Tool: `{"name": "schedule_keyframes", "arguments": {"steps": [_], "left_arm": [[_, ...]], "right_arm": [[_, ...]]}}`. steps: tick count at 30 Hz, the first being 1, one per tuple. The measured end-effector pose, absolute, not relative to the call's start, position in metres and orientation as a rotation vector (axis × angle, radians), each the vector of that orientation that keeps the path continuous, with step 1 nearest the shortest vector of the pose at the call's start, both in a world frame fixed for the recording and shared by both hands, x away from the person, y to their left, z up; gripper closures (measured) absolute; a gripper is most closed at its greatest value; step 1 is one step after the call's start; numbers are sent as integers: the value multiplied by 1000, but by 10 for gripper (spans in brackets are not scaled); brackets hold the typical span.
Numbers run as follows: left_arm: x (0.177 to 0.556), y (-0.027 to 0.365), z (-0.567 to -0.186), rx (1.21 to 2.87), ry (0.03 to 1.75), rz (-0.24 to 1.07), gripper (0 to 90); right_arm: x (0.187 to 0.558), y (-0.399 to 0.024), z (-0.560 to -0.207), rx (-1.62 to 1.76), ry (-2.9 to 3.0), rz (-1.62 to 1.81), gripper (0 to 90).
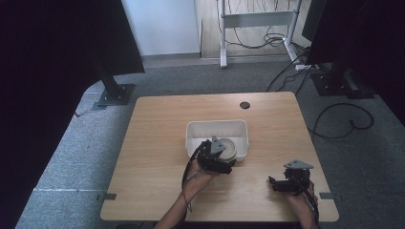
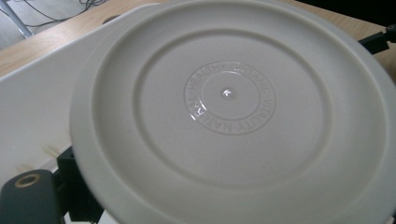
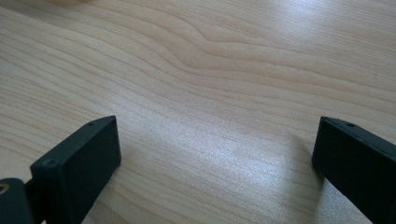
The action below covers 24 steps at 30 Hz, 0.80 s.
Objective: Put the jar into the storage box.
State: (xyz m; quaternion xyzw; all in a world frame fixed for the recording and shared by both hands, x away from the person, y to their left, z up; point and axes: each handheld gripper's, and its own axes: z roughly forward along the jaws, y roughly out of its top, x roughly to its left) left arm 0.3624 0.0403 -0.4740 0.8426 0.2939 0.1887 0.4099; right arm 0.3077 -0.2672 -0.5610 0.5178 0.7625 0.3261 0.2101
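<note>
Left gripper (image 1: 220,160) fingers hold a white plate (image 2: 233,112) over the white tub's (image 1: 217,128) 6 o'clock rim; right gripper (image 1: 277,183) fingers wide above the bench (image 3: 210,70).

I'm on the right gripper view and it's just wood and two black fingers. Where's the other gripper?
Observer: The left gripper is at the near edge of a white bin, mid-table.
Operator: Is it holding anything?
Observer: Yes, it seems to grip a round white plate by the rim.
Operator: And where's mine?
Observer: The right gripper hangs open at the table's near right corner, apart from the bin.
</note>
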Motion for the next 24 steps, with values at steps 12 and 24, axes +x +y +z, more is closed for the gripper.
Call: {"name": "schedule_keyframes", "arguments": {"steps": [12, 24], "left_arm": [[376, 41, -476, 2107, 774, 493, 100], [391, 38, -480, 2084, 814, 510, 100]], "right_arm": [[308, -267, -561, 1440, 2120, 907, 7], [308, -267, -561, 1439, 2121, 907, 8]]}}
